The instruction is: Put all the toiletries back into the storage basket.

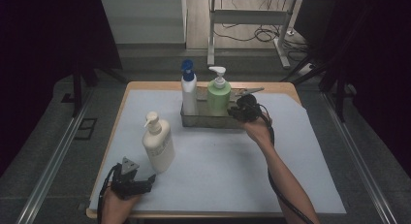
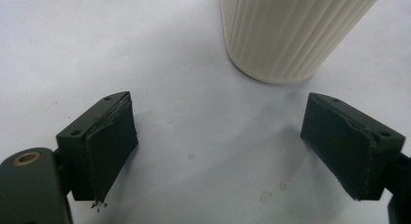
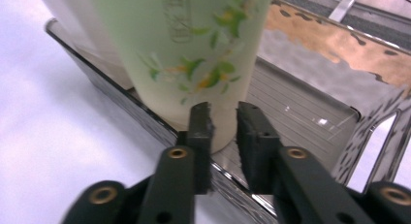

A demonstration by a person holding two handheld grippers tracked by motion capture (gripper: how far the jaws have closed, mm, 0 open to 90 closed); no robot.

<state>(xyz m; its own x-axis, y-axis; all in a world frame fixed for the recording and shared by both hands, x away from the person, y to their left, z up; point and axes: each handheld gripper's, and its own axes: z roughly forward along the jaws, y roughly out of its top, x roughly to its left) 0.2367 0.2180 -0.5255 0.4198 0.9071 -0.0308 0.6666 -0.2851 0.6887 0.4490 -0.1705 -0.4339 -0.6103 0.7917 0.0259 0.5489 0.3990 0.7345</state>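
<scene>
A metal tray (image 1: 208,121) stands at the back middle of the table. It holds a white bottle with a blue cap (image 1: 189,90) and a green pump bottle (image 1: 218,95). My right gripper (image 1: 238,110) is at the tray's front right corner. In the right gripper view its jaws (image 3: 224,112) stand almost together above the tray's rim (image 3: 97,83), just in front of the flowered green bottle (image 3: 184,54), with nothing between them. A cream pump bottle (image 1: 159,144) stands on the mat at the front left. My left gripper (image 1: 151,178) lies open beside it, with the ribbed bottle base (image 2: 291,30) ahead of the jaws (image 2: 220,132).
A pale mat (image 1: 218,170) covers most of the wooden table (image 1: 145,86). The tray's right half (image 3: 300,103) is bare metal. Beyond the table stand a desk frame and loose cables (image 1: 261,32) on the floor. Dark curtains hang on both sides.
</scene>
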